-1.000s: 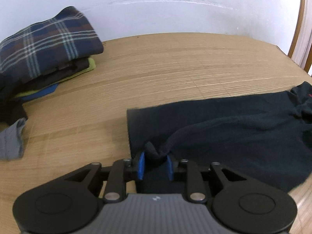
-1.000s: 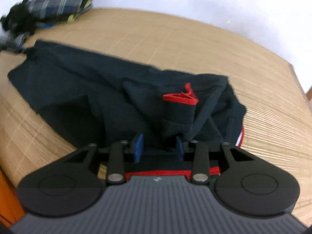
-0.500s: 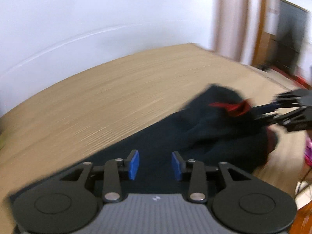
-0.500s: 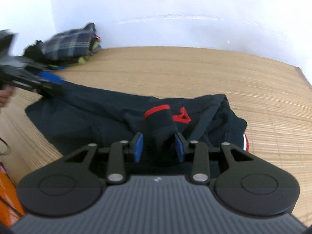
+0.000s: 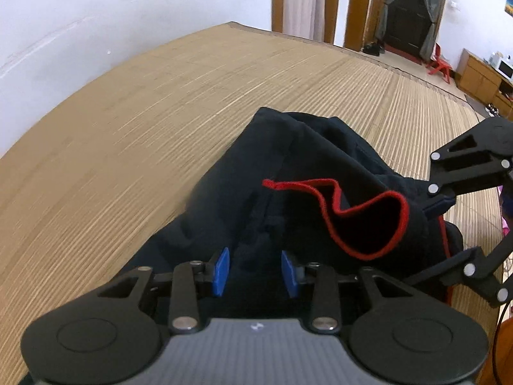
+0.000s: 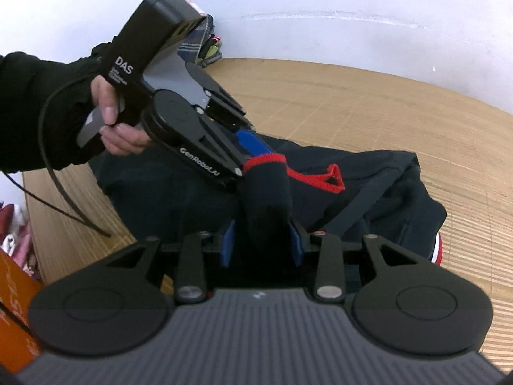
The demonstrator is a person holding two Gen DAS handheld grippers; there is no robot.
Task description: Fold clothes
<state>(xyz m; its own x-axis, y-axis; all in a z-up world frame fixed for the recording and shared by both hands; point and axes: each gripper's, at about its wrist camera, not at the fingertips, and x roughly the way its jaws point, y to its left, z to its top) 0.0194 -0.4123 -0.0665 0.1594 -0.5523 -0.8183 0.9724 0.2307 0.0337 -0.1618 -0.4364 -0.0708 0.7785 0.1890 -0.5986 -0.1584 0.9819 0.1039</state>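
A dark navy garment (image 5: pixel 320 166) with red trim lies bunched on the bamboo mat (image 5: pixel 160 128). My left gripper (image 5: pixel 255 272) hovers over it with its blue pads apart and nothing pinched between them. In the right wrist view the left gripper (image 6: pixel 256 160) reaches in from the left, its tips at the red-edged cuff (image 6: pixel 266 160). My right gripper (image 6: pixel 261 247) is shut on that rolled cuff, which stands up between its pads. The right gripper (image 5: pixel 433 237) shows at the right edge of the left wrist view, its tips buried in cloth.
A pile of folded clothes (image 6: pixel 205 45) sits by the white wall at the mat's far left. A person's hand (image 6: pixel 109 128) in a black sleeve holds the left gripper, with a cable hanging below. An orange object (image 6: pixel 12 288) stands off the near-left edge.
The left gripper let go of the garment's flat end, opened, and swung right to the red-trimmed end. The right gripper kept its grip and shifted a little.
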